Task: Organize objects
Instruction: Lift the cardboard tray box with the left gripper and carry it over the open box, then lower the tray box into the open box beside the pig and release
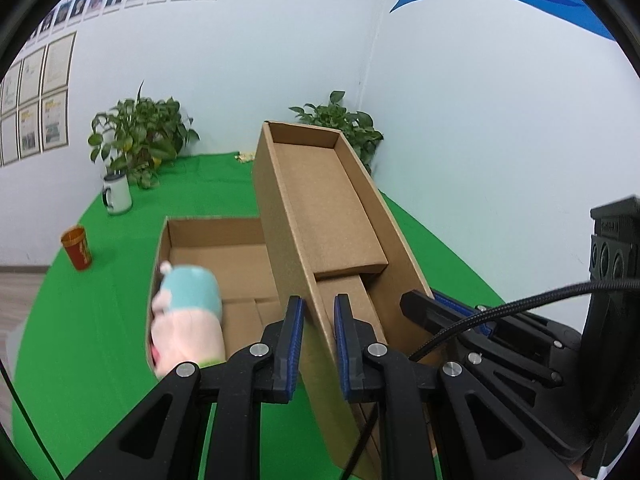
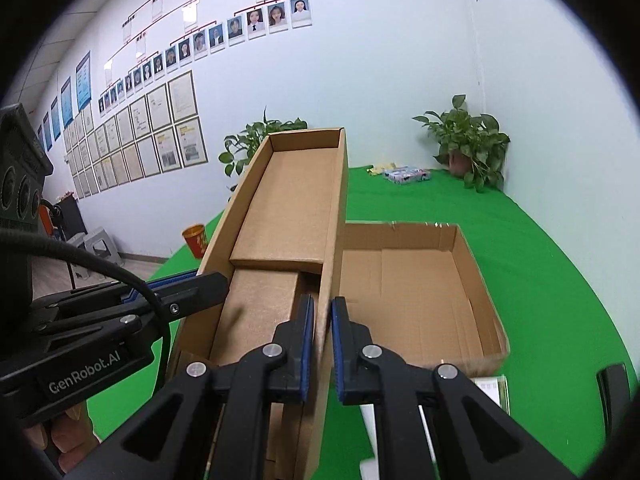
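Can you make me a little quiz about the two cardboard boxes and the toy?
1. True or false: both grippers pinch the narrow box.
2. Where is the plush toy? A) in the wide box B) on the green cloth C) in the mug
3. Which wall does the right gripper grip?

Key: 1 true, the left gripper on its left wall. 2 A. 3 The right wall.

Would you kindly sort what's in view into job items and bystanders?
In the job:
left gripper
right gripper
narrow cardboard tray, held by both
open box
plush toy

Lying about:
white mug
orange cup
potted plants
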Tool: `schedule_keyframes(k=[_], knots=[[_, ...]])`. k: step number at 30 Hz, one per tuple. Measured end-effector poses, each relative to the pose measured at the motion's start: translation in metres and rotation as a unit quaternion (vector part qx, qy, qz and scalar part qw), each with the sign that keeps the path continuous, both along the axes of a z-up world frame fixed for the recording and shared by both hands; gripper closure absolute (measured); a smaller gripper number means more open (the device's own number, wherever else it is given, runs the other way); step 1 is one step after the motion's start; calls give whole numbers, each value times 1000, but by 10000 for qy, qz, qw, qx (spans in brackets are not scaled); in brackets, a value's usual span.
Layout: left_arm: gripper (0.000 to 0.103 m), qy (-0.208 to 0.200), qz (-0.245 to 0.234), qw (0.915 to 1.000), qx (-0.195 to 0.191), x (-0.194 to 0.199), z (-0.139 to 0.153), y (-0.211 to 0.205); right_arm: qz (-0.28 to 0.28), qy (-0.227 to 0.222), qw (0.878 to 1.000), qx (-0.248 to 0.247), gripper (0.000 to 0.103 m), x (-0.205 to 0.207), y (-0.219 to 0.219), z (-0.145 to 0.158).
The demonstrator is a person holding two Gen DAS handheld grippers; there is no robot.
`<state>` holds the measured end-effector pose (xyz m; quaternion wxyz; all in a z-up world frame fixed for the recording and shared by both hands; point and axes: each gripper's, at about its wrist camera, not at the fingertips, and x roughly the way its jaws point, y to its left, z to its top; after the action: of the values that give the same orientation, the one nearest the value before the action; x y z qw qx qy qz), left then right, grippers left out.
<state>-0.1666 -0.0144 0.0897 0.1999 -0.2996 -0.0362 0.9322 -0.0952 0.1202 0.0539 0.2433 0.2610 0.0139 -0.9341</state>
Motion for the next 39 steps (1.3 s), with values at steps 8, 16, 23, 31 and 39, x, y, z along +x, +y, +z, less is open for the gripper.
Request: schedule_keyframes(k=[8,16,23,31,39], knots=[[91,-85,-27,9999,-48,-74,28,-2,25,-41,9999,-151,95,-56,-13,16],[91,-531,120,9981,-285,-140,-14,-5,139,-529,9984,-117,95,-101,-34,-13],[92,-1007,360,9925,-600,-180,-82,-4,170,-991,9948,-138,95,-144,-54,-64],[93,-1610,416,9796,-1128,-212,-163,-5,266,-1672,9854,-172,95,-166,-62,-126],[94,-1848,463,9732,-1287,-213,-196,-7,282,-2054,9781,166,94,-163,-69,-152]])
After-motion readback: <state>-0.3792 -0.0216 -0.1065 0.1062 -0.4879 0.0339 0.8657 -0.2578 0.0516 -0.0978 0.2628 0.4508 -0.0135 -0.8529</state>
